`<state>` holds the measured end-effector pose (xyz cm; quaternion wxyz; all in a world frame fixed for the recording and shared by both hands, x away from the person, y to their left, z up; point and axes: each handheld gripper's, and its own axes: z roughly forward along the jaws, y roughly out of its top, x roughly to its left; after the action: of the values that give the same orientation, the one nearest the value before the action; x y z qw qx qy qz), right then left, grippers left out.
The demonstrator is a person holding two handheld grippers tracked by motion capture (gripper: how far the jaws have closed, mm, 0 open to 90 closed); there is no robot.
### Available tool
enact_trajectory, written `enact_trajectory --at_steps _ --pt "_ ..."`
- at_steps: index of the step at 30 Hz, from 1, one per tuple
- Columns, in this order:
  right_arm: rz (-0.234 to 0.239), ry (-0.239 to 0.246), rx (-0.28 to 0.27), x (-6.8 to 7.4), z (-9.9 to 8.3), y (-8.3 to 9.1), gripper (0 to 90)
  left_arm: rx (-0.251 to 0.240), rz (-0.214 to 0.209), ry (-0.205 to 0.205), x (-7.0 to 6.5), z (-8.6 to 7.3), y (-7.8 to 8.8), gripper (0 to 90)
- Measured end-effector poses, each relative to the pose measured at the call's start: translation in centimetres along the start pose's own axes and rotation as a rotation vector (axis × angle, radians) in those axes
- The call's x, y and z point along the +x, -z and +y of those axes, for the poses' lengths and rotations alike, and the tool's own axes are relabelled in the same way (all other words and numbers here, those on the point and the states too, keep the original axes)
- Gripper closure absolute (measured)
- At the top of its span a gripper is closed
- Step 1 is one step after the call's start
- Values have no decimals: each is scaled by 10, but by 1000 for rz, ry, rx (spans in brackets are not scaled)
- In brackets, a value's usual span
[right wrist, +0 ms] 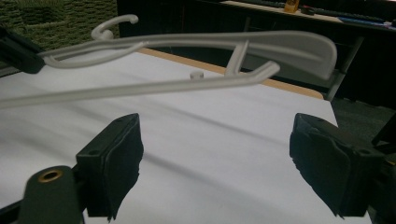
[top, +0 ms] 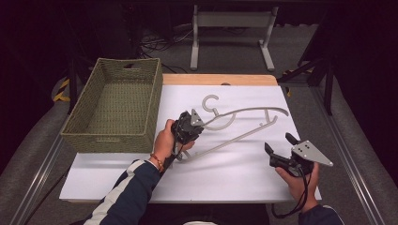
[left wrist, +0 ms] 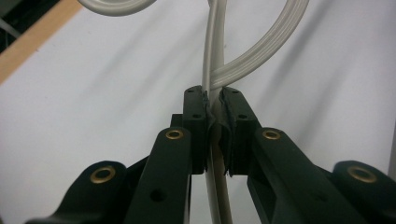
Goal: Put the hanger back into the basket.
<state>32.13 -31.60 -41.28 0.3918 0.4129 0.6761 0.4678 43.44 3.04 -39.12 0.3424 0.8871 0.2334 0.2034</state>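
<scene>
A grey plastic clothes hanger [top: 244,112] is held above the white tabletop [top: 234,173], its hook [top: 210,101] pointing toward the far edge. My left gripper [top: 191,123] is shut on the hanger near its neck; in the left gripper view the jaws clamp a pale strip of the hanger [left wrist: 214,98] between the pads. My right gripper [top: 278,144] is open near the table's right front, apart from the hanger. In the right gripper view the hanger [right wrist: 261,44] hangs ahead of and above its open gripper [right wrist: 219,172].
A woven green basket [top: 115,105] stands on the left part of the table, with nothing in it. A wooden strip [top: 218,79] runs along the far edge. A metal stand [top: 230,28] and cables lie on the floor beyond.
</scene>
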Motion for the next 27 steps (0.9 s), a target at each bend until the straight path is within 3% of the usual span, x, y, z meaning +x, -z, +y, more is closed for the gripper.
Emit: enact_trajectory --at_steps 9,15,18,21,27 --pt "14 17 21 3 -2 -4 177 -119 31 26 4 6 31 816" --pt "23 27 32 5 -2 -5 176 -168 77 43 8 9 57 816" --pt "23 26 35 5 -3 -5 176 -182 79 48 11 9 65 816" --pt "26 24 39 5 -3 -7 175 -215 109 71 23 6 82 816" --pt "36 32 47 7 -3 -8 175 -240 129 117 38 1 100 816"
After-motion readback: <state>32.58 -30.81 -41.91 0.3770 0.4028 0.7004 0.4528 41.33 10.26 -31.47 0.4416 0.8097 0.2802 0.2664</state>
